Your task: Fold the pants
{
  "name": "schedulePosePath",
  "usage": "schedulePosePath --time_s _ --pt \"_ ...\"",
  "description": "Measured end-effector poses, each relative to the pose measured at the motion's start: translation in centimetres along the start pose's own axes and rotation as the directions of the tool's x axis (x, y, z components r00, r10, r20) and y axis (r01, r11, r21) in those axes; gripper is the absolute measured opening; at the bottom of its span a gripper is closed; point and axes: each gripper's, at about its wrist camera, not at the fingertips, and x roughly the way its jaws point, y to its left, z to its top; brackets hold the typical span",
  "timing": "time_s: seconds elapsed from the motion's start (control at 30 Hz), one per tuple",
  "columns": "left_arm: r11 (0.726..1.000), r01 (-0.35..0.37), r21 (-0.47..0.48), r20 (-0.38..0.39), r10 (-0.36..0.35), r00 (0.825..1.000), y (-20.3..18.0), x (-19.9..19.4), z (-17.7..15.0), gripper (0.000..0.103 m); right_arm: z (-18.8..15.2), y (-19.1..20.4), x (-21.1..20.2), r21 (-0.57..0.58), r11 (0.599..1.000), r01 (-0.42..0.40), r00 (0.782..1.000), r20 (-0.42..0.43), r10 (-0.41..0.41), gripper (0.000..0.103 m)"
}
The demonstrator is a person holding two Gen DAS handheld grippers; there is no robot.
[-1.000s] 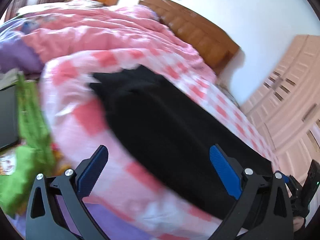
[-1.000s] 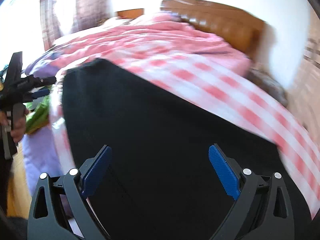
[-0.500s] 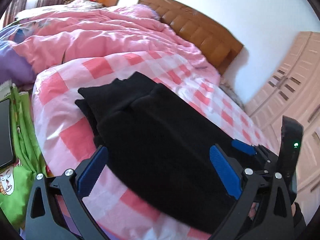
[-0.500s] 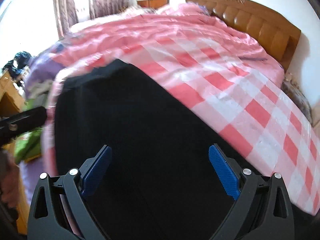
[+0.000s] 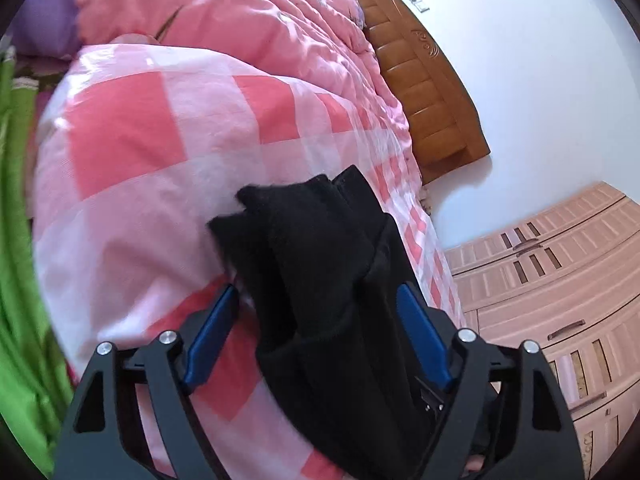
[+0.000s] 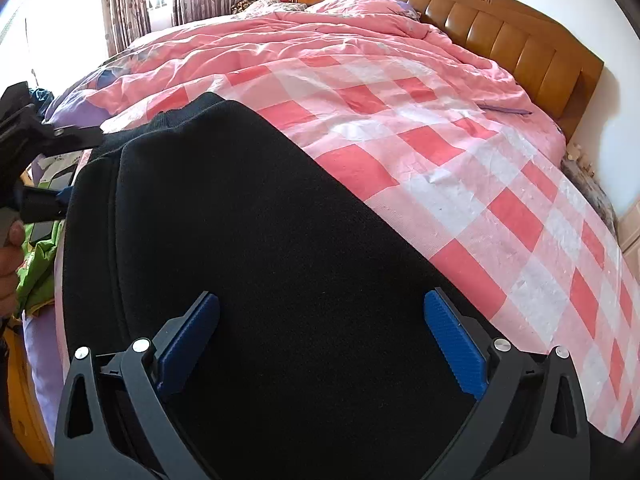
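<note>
The bed [image 6: 460,168], covered by a pink-and-white checked sheet [image 5: 168,152] with a rumpled pink quilt [image 6: 312,36] toward the wooden headboard [image 6: 520,48], carries the black pants [image 6: 256,240], which lie flat across its near edge. A pink wardrobe [image 5: 560,280] stands to the right in the left wrist view. The right gripper [image 6: 322,340] hangs over the middle of the pants, its blue pads [image 6: 456,352] spread wide, gripping nothing. The left gripper [image 5: 316,332] sits at the bunched end of the pants; its jaws are closing with a fold of black fabric between them, the pads [image 5: 210,336] not clearly pressing it.
</note>
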Motion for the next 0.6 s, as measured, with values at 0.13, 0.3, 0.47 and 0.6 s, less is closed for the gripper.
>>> schedulePosePath --time_s 0.13,0.3,0.47,0.6 --pt "0.999 -0.024 0.024 -0.012 0.024 1.000 -0.3 1.5 1.5 0.070 0.0 0.1 0.0 -0.002 1.000 0.002 1.000 0.000 -0.002 0.099" --pt "1.000 -0.025 0.005 0.019 0.025 1.000 0.4 1.6 1.8 0.017 0.0 -0.2 0.0 0.000 1.000 -0.007 1.000 0.006 0.007 0.099" --pt "0.962 -0.151 0.228 0.189 0.109 0.976 -5.8 -1.8 -0.7 0.013 0.2 -0.3 0.0 0.002 1.000 -0.017 1.000 0.006 0.017 0.098" --pt "0.884 -0.214 0.415 0.270 0.105 0.957 -12.3 -3.8 -2.8 0.013 -0.6 0.3 -2.9 0.019 0.995 -0.101 0.992 -0.070 0.102 0.098"
